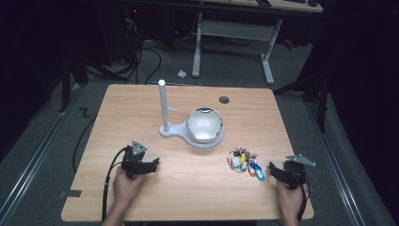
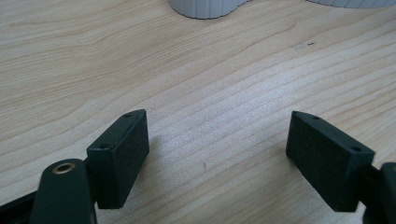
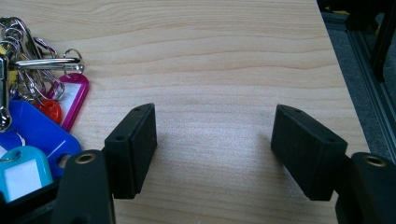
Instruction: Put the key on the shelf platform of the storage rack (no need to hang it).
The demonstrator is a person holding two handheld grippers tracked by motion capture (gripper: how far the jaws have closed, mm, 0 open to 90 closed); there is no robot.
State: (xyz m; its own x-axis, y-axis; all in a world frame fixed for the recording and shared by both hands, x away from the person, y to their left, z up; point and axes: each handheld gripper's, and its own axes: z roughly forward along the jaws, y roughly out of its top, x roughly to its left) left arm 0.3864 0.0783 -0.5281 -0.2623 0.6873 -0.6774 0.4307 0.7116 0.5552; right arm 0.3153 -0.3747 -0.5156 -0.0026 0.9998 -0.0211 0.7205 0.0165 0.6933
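Both the left gripper and right gripper gape wide, holding nothing. Swing the right one squarely over the bunch of coloured plastic key tags on metal rings, then pinch the rings

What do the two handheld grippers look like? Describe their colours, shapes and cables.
Both are black. The left gripper and right gripper each carry a grey three-cornered plate on top and trail a black cable. In the gripper views, each has two blocky rectangular jaws with small screw holes, set on rounded black arms with a brass-coloured insert. No sleeves show on the forearms.
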